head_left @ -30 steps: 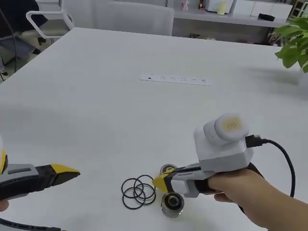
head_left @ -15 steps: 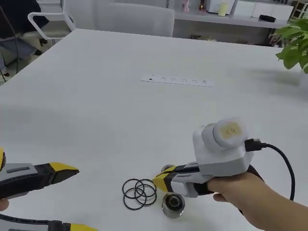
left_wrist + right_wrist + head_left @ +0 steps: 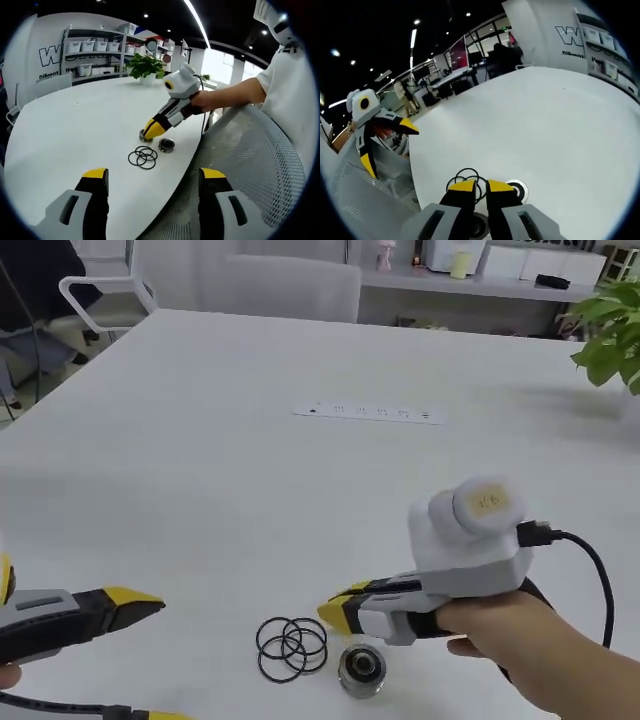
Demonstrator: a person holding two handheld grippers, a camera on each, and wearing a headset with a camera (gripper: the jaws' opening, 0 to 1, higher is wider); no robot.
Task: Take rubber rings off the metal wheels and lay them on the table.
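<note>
Head view | right tool [image 3: 337, 613] near-closed, nothing seen held, eased off rubber rings [image 3: 292, 645] heaped on tabletop [image 3: 250, 490] beside metal wheel [image 3: 360, 668] | left tool [image 3: 153, 176] wide, idle | another ring probably next

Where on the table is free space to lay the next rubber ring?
Free: the wide bare table between the power strip and the ring pile, and the patch between the left tool and that pile. Crowded: around the right tool, where the pile and a metal wheel sit close.
</note>
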